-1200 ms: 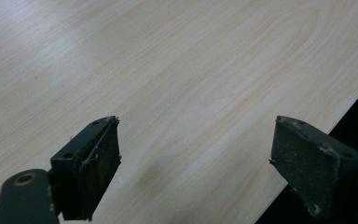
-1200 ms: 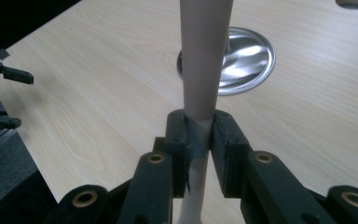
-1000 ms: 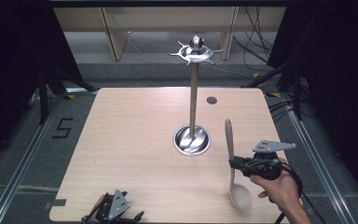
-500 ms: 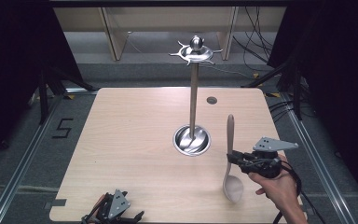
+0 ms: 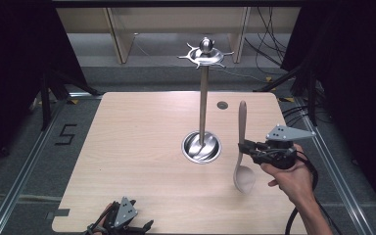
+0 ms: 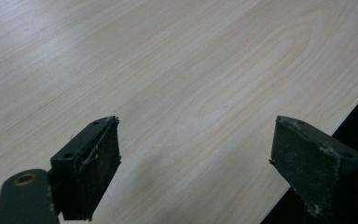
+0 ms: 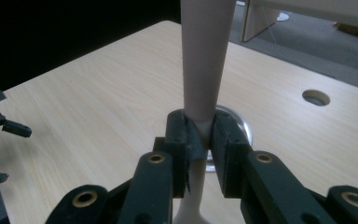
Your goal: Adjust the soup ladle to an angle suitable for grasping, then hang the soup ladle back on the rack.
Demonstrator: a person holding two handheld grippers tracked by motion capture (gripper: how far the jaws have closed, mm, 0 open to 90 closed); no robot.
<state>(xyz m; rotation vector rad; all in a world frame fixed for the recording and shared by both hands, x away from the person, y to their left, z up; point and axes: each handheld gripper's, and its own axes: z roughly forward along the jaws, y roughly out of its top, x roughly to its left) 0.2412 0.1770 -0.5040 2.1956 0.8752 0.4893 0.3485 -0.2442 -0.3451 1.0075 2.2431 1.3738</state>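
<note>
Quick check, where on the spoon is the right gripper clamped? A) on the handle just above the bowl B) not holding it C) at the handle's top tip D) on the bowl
A: the right gripper has its jaws shut on the spoon handle low down, bowl hanging just below, long handle rising above.

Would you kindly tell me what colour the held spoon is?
Pale beige spoon, clearest in the high view.

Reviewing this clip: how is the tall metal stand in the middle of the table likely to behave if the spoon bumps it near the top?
The metal stand is probably prone to tipping: a tall thin pole on a small round base. It looks rigid, so it would likely rock rather than bend. The right tool grips the spoon mid-handle, so a bump may twist it.
</note>
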